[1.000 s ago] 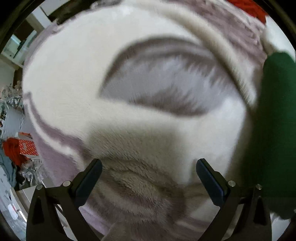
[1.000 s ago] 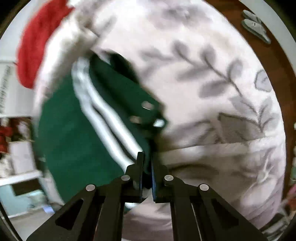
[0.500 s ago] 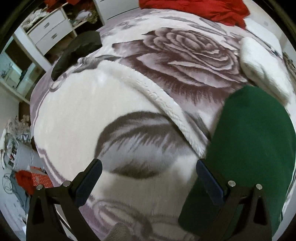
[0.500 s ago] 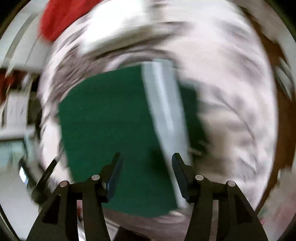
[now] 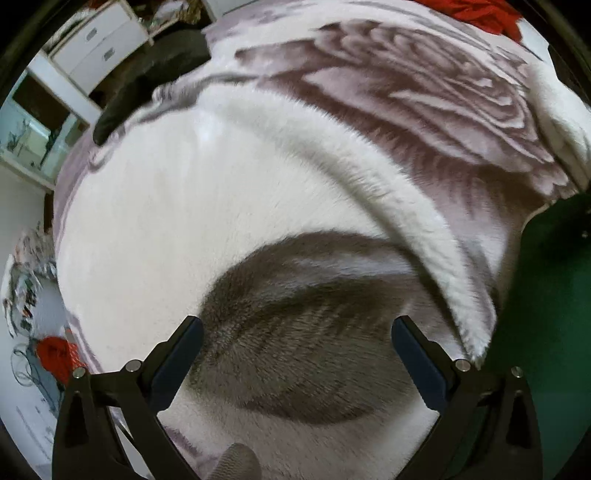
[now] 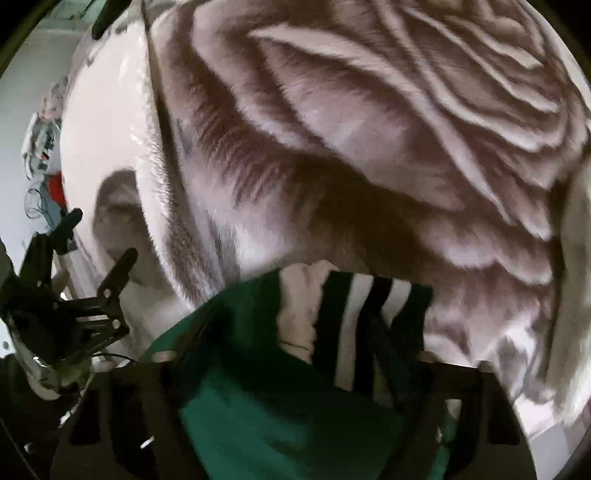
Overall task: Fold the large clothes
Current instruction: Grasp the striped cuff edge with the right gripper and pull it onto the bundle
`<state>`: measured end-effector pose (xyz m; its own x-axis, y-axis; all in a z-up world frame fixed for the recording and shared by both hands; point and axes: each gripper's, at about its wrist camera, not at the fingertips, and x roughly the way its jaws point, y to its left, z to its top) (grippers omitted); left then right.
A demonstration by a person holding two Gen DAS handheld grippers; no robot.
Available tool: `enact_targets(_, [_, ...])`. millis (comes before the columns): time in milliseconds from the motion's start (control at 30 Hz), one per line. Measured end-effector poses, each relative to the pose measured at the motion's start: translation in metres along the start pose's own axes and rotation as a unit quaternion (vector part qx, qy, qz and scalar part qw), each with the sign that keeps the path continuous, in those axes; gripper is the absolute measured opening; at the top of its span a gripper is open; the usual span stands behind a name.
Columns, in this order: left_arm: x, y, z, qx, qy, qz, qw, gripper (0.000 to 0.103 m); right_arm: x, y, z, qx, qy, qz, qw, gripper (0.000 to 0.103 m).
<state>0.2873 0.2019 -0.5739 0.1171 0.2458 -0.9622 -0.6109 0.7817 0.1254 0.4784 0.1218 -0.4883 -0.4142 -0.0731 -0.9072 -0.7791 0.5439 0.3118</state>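
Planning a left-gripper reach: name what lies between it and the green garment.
Only the fleece blanket, its white turned-back edge, between left gripper and green garment; left wrist view.

Beneath me: plush rose-print blanket (image 5: 229, 192) covering bed. White drawer unit (image 5: 99, 48) beyond its far edge, black cloth (image 5: 155, 77) beside; red fabric (image 5: 484, 14) near far corner.

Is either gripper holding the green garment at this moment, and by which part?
Left gripper: nothing, its fingers wide apart over the blanket. Right gripper: green garment covers its fingers, so a hold cannot be told.
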Motion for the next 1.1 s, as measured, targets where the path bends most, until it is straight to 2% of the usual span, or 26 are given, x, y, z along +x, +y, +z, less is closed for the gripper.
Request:
enact_targets(33, [0.002, 0.002, 0.0, -0.003, 0.002, -0.001, 1.0, 0.103, 0.0, -0.007, 0.0, 0.048, 0.003, 0.022, 0.999, 0.052])
enact_targets(67, [0.005, 0.005, 0.0, -0.007, 0.003, -0.003, 1.0, 0.103, -0.006, -0.02, 0.0, 0.114, -0.003, 0.063, 0.991, 0.036])
enact_targets(100, [0.006, 0.007, -0.001, -0.009, 0.003, -0.007, 0.9999, 0.103, -0.011, -0.031, -0.002, 0.16, -0.011, 0.104, 0.982, 0.029])
enact_targets(167, [0.007, 0.009, -0.001, -0.01, 0.001, -0.011, 0.9999, 0.103, -0.013, -0.07, -0.019, 0.29, -0.017, 0.221, 0.931, 0.024])
enact_targets(200, [0.007, 0.01, -0.001, -0.01, 0.002, -0.011, 0.9999, 0.103, -0.009, -0.082, -0.022, 0.307, -0.016, 0.24, 0.921, 0.022])
enact_targets(233, [0.008, 0.01, 0.0, -0.009, 0.004, -0.013, 0.9999, 0.103, -0.004, -0.093, -0.026, 0.318, -0.021, 0.242, 0.916, 0.021])
enact_targets(300, [0.006, 0.01, 0.001, -0.009, 0.006, -0.017, 0.9998, 0.103, 0.01, -0.112, -0.039, 0.368, -0.02, 0.277, 0.887, 0.021])
enact_targets(333, [0.004, 0.01, 0.003, -0.007, 0.005, -0.019, 0.9998, 0.103, 0.01, -0.116, -0.041, 0.377, -0.02, 0.29, 0.879, 0.021])
enact_targets(400, [-0.004, 0.01, 0.008, -0.006, -0.001, -0.027, 0.9996, 0.103, -0.001, -0.113, -0.043, 0.35, -0.031, 0.299, 0.887, 0.029])
enact_targets(433, [-0.008, 0.009, 0.011, -0.004, -0.004, -0.033, 0.9994, 0.103, -0.014, -0.112, -0.047, 0.331, -0.045, 0.31, 0.89, 0.039])
enact_targets(467, [-0.015, 0.007, 0.015, -0.001, -0.011, -0.044, 0.999, 0.103, -0.025, -0.111, -0.052, 0.317, -0.06, 0.321, 0.891, 0.055])
enact_targets(533, [-0.028, -0.001, 0.023, 0.006, -0.024, -0.065, 0.9976, 0.103, -0.058, -0.115, -0.084, 0.292, -0.115, 0.313, 0.897, 0.064])
enact_targets(600, [-0.042, -0.017, 0.035, 0.019, -0.034, -0.099, 0.9943, 0.103, -0.088, -0.124, -0.122, 0.287, -0.169, 0.265, 0.905, 0.064])
enact_targets(667, [-0.053, -0.038, 0.046, 0.036, -0.043, -0.13, 0.99, 0.103, -0.105, -0.14, -0.172, 0.304, -0.223, 0.213, 0.901, 0.068])
enact_targets(733, [-0.059, -0.062, 0.056, 0.055, -0.049, -0.155, 0.9852, 0.103, -0.111, -0.163, -0.232, 0.34, -0.271, 0.168, 0.885, 0.074])
enact_targets(800, [-0.055, -0.09, 0.065, 0.073, -0.05, -0.164, 0.9825, 0.103, -0.096, -0.188, -0.292, 0.379, -0.295, 0.142, 0.865, 0.075])
enact_targets(867, [-0.039, -0.121, 0.074, 0.102, -0.044, -0.148, 0.9827, 0.103, -0.066, -0.212, -0.332, 0.422, -0.278, 0.126, 0.854, 0.075])
enact_targets(967, [-0.025, -0.148, 0.085, 0.124, -0.048, -0.118, 0.984, 0.103, -0.018, -0.243, -0.365, 0.457, -0.261, 0.13, 0.84, 0.075])
enact_targets(1067, [-0.011, -0.167, 0.093, 0.145, -0.032, -0.093, 0.9845, 0.103, 0.023, -0.25, -0.37, 0.469, -0.27, 0.183, 0.821, 0.074])
enact_targets(1100, [-0.009, -0.171, 0.094, 0.15, -0.029, -0.091, 0.9841, 0.103, 0.031, -0.248, -0.371, 0.472, -0.28, 0.192, 0.814, 0.069])
